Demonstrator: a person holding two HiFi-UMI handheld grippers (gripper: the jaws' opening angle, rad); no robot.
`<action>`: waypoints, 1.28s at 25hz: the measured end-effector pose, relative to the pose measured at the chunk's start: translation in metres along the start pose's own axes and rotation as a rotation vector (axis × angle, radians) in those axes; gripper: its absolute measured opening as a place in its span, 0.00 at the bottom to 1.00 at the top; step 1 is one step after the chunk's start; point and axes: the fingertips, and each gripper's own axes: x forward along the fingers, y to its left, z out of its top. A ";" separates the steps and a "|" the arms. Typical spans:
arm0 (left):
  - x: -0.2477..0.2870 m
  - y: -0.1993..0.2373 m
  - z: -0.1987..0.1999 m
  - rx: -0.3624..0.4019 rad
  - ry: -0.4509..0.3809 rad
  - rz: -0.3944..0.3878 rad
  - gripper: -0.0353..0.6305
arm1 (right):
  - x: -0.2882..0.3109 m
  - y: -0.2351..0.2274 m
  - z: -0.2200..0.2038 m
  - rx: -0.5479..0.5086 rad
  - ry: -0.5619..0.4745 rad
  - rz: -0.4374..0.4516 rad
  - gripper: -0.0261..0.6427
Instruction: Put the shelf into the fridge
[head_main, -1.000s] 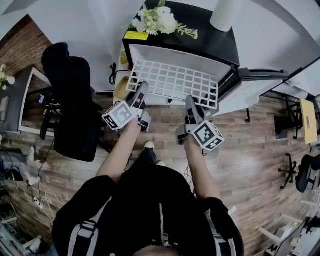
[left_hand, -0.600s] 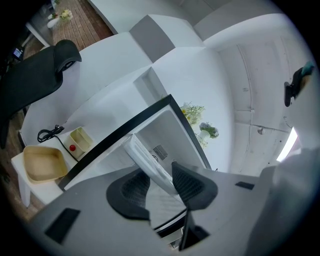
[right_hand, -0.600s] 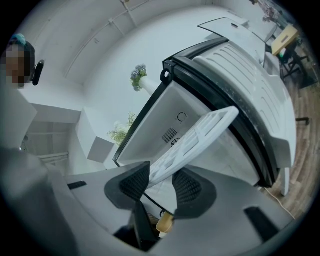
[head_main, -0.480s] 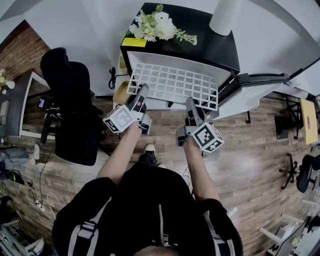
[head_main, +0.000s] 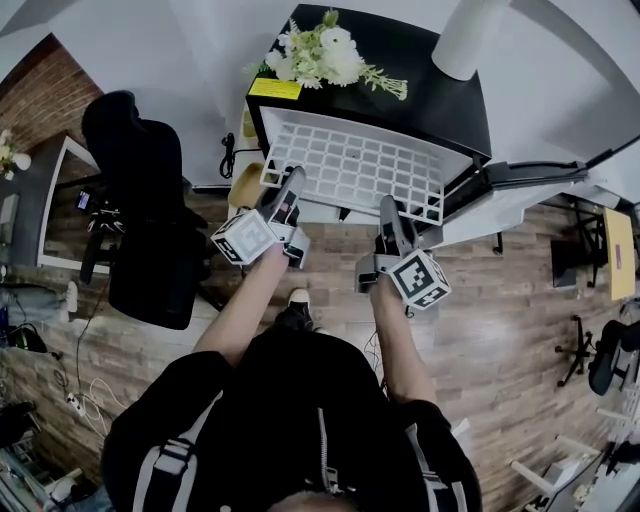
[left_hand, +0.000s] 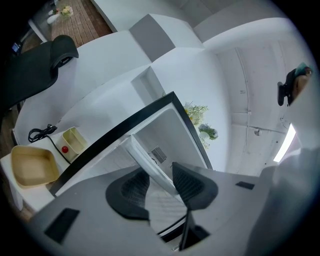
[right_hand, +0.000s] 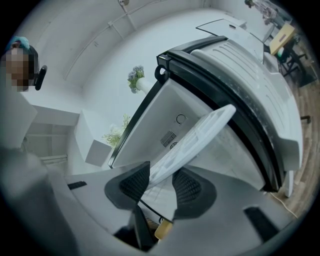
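Holding a white plastic lattice shelf (head_main: 350, 165) by its near edge: left gripper (head_main: 292, 182) clamped on the left part, right gripper (head_main: 393, 208) clamped on the right part. From the head view alone, both grippers at once and the whole grid, lying flat across the open mouth of a small black fridge with a white interior (head_main: 440, 95), far edge under the black top, near edge outside. On that top, a white flower bouquet (head_main: 325, 50).

In the left gripper view, ribbed pads (left_hand: 134, 190) pressed on either side of the shelf rim. Beside the fridge, a tan square tray (left_hand: 32, 166) shown whole and a pale yellow tub (left_hand: 74, 141).

In the right gripper view, pads (right_hand: 187, 187) pinching the rim likewise. Beyond the rim, the slatted vent on the back wall (right_hand: 168, 138), hidden under the shelf from above.
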 end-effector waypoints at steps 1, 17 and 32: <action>0.002 0.000 0.000 -0.002 -0.001 -0.004 0.28 | 0.002 0.001 0.003 -0.007 -0.007 -0.002 0.27; 0.030 0.013 0.001 -0.005 0.003 -0.015 0.28 | 0.029 -0.010 0.014 -0.017 -0.016 -0.022 0.26; 0.051 0.015 0.005 -0.016 0.015 -0.031 0.27 | 0.043 -0.013 0.021 -0.019 -0.023 -0.040 0.26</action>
